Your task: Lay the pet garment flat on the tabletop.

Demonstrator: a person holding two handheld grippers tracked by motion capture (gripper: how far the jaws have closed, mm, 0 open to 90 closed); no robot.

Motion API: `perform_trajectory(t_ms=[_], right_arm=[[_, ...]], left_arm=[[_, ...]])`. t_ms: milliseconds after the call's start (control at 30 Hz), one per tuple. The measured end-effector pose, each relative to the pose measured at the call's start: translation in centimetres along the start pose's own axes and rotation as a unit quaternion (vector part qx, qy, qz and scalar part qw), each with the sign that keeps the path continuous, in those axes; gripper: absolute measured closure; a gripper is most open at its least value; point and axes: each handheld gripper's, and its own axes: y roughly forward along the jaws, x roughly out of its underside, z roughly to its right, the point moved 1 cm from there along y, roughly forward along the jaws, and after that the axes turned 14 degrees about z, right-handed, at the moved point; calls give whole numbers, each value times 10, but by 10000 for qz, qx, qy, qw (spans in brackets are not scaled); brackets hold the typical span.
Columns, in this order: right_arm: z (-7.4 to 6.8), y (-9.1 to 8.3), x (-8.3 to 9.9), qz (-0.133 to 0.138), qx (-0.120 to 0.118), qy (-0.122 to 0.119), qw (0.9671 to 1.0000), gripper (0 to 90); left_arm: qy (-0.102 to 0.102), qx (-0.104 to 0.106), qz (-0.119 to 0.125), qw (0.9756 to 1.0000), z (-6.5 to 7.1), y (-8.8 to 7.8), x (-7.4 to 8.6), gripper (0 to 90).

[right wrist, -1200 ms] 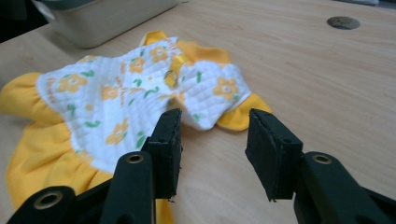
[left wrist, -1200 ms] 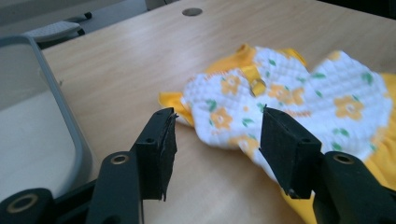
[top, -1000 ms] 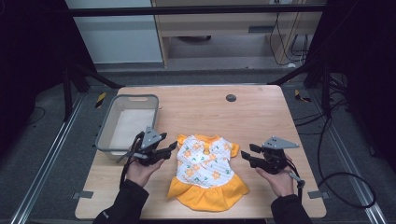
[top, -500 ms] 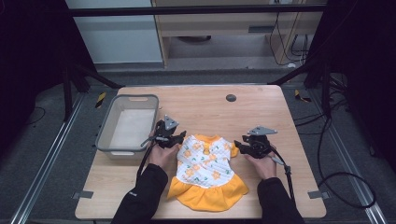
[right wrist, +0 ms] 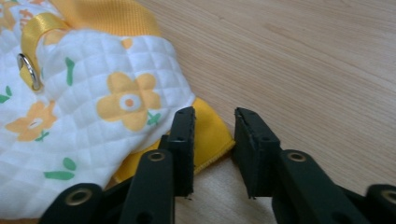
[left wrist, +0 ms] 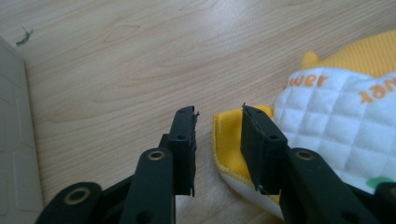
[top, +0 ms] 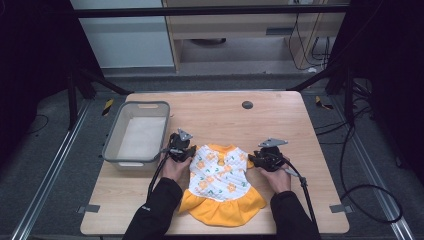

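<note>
Centre-bottom of the high view: small dress (top: 220, 182) flat on table (top: 300, 125). Left gripper (left wrist: 218, 130) and right gripper (right wrist: 214, 133), jaws just closing but still apart, each straddle a yellow sleeve hem. Pinch hems fully, evenly, before lifting.

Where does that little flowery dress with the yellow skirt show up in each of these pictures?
High view: the dress lies flat at the table's near middle, between the left gripper and right gripper.
Left gripper view: right side, its yellow sleeve edge between the jaws.
Right gripper view: left side, its yellow sleeve edge between the jaws.
Shared landmark: the wooden table.
</note>
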Motion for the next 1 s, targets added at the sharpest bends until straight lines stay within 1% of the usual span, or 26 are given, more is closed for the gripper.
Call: perform_trajectory(t_ms=[33, 67, 100, 133, 167, 267, 300, 333, 367, 400, 433, 467, 533, 600, 633, 667, 700, 733, 767, 800, 833, 867, 900, 933, 967, 1000], right_arm=[[-2, 0, 0, -4, -30, 3, 10000, 757], [-3, 0, 0, -26, -64, 24, 10000, 787], [-3, 0, -1, -33, -97, 55, 9999, 817], [-3, 0, -1, -33, -97, 55, 9999, 817], [-4, -1, -2, -78, -118, 109, 9998, 863], [-3, -4, -3, -88, -141, 139, 9998, 881], [-3, -6, -5, -34, -132, 150, 9998, 883], [-3, -6, -5, -34, -132, 150, 9998, 883], [-3, -11, -10, 122, -162, 174, 9996, 888], [-3, -11, -10, 122, -162, 174, 9996, 888], [-2, -17, -17, 330, -154, 176, 9992, 889], [-2, -21, -22, 458, -158, 150, 9987, 890], [-2, -27, -32, 721, -144, 108, 9972, 891], [-2, -32, -44, 952, -58, 31, 9954, 891], [-2, -34, -49, 1071, 10, -30, 9942, 891], [-2, -34, -49, 1071, 10, -30, 9942, 891], [-1, -35, -58, 1273, 210, -155, 9915, 891], [0, -35, -62, 1354, 347, -223, 9899, 889], [0, -35, -62, 1354, 347, -223, 9899, 889], [1, -34, -65, 1435, 484, -258, 9881, 888], [4, -30, -70, 1464, 657, -230, 9868, 879], [5, -26, -71, 1410, 721, -243, 9871, 869], [6, -22, -72, 1317, 777, -284, 9878, 845], [6, -22, -72, 1317, 777, -284, 9878, 845], [7, -17, -73, 1225, 846, -340, 9883, 758], [7, -16, -73, 1221, 841, -373, 9882, 725]], left_arm=[[-91, 38, 16, 10000, 0, 0, 2, 715], [-91, 38, 16, 10000, 0, 0, 2, 748], [-174, 60, 20, 9998, 1, 0, 3, 775], [-174, 60, 20, 9998, 1, 0, 3, 820], [-214, 54, -10, 9998, 2, 0, 3, 878], [-251, 31, -66, 9997, 4, -3, 1, 897], [-430, 83, 149, 9989, 3, -10, -3, 899], [-430, 83, 149, 9989, 3, -10, -3, 899], [-541, 128, 434, 9975, 3, -19, -10, 900], [-541, 128, 434, 9975, 3, -19, -10, 900], [-612, 174, 778, 9949, 1, -30, -18, 900], [-627, 166, 980, 9931, 0, -35, -22, 900], [-553, 123, 1168, 9915, -1, -42, -31, 900], [-457, 66, 1454, 9883, -2, -48, -40, 899], [-410, 28, 1574, 9867, -2, -50, -45, 898], [-410, 28, 1574, 9867, -2, -50, -45, 898], [-308, -95, 1732, 9844, -3, -51, -52, 897], [-299, -150, 1745, 9841, -5, -49, -55, 896], [-299, -150, 1745, 9841, -5, -49, -55, 893], [-290, -207, 1746, 9840, -6, -45, -58, 893], [-310, -338, 1633, 9855, -10, -36, -61, 879], [-281, -401, 1681, 9846, -12, -31, -62, 830], [-281, -401, 1681, 9846, -12, -31, -62, 750], [-241, -454, 1756, 9831, -14, -28, -62, 750], [-243, -465, 1732, 9835, -15, -27, -63, 671], [-253, -429, 1761, 9831, -15, -29, -63, 650]])
